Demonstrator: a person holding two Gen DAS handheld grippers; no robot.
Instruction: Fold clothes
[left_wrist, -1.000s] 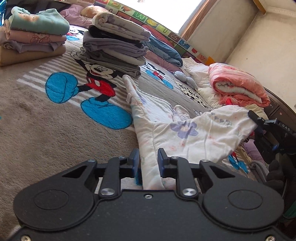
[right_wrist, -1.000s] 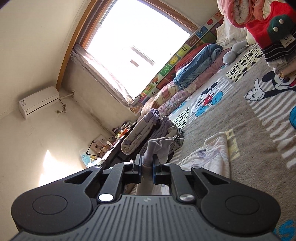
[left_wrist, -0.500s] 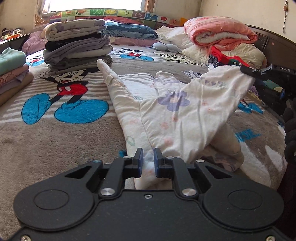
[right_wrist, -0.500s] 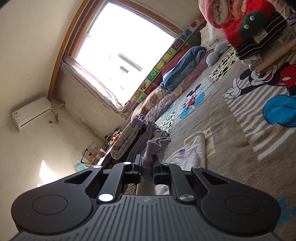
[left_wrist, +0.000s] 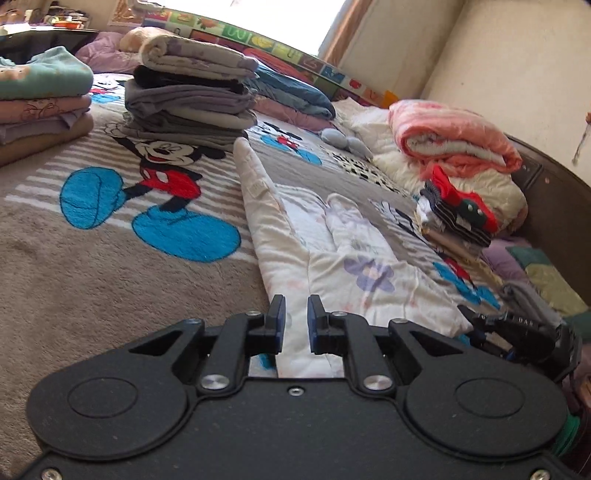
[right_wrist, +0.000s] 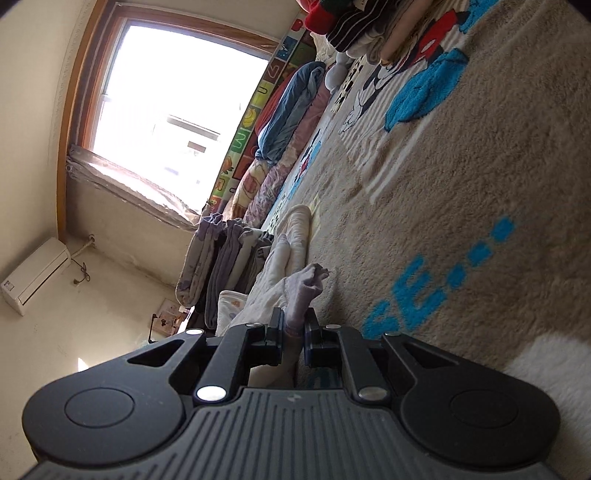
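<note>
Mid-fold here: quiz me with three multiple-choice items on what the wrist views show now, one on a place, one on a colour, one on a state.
1. Where does the white floral garment lie?
A. flat on the bed blanket
B. on top of the grey folded stack
C. hanging over the headboard

2. What colour is the rolled quilt by the headboard?
A. green
B. black
C. pink

3. What is the right gripper doing?
A. open and free
B. shut on a bunch of the garment's cloth
C. shut on a sock

Key: 1 A, it is spread along the blanket beyond the left gripper. 2 C, it is salmon pink with a white lining. 3 B, pale cloth sticks up between its jaws.
</note>
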